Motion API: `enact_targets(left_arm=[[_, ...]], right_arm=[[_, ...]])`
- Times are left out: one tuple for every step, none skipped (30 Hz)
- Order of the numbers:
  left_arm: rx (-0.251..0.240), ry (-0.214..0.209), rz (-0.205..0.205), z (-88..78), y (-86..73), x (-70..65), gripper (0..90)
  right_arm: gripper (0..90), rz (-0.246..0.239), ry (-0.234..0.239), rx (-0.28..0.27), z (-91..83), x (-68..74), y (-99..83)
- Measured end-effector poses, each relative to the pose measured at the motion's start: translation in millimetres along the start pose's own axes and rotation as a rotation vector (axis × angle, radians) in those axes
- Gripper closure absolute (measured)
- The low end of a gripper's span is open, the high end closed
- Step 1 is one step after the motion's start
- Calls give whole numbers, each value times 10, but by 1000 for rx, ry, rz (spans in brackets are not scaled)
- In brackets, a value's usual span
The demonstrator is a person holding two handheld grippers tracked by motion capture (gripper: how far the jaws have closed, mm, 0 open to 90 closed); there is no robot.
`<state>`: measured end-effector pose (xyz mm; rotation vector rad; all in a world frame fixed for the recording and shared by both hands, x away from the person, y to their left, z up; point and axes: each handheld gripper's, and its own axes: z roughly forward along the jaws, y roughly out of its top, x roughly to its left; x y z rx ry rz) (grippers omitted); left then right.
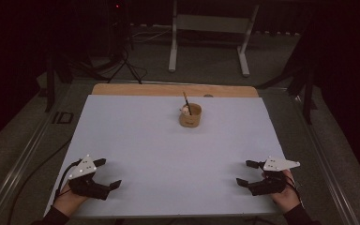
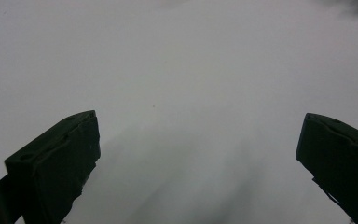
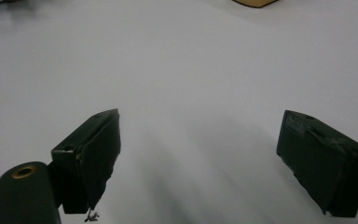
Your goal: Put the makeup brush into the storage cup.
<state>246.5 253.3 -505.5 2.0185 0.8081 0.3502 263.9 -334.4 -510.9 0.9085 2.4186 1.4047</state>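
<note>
While the white sheet covers nearly the whole counter, whose bare wooden edge shows only as a strip along the far side, both hands rest at the near edge, well apart from each other. The left claw sits at the near left corner, held in the person's left hand, with its grey three-cornered plate on top and a cable trailing off the sheet's left edge. Its jaws stand wide apart with nothing between them. In the left gripper view the left claw looks along its two black jaws at plain white sheet.

The right claw sits at the near right corner, held in the right hand, its own plate pointing right. Its jaws are also spread wide and hold nothing. In the right gripper view the right claw shows the same bare sheet between the jaws, and a sliver of a tan object at the far top edge, too cut off to tell for certain.

A small tan cup stands upright on the sheet toward the far side, slightly right of centre and well apart from both claws. A thin stick leans out of it, tilted to the far left, and something small and pale sits at the cup's left rim; what it is cannot be told.

Beyond the counter, on the dim floor, stand a white frame and a dark tripod.
</note>
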Motion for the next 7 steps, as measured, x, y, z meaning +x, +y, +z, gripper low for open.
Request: enact_targets(left_arm=[[0, 1, 6, 2, 6, -7, 7], [-1, 0, 6, 6, 7, -12, 7], [1, -3, 6, 10, 9, -19, 7], [3, -2, 12, 13, 9, -23, 7], [7, -1, 19, 18, 10, -30, 7], [9, -1, 23, 21, 9, -35, 7], [9, -1, 23, 21, 9, -35, 7]], right_arm=[[137, 0, 0, 0, 1, 1, 0], [137, -1, 0, 1, 0, 4, 1], [137, -2, 0, 3, 0, 5, 1], [138, -2, 1, 3, 1, 6, 0], [137, -2, 1, 3, 2, 6, 0], [138, -4, -1, 3, 3, 6, 1], [138, -4, 0, 3, 3, 6, 1]])
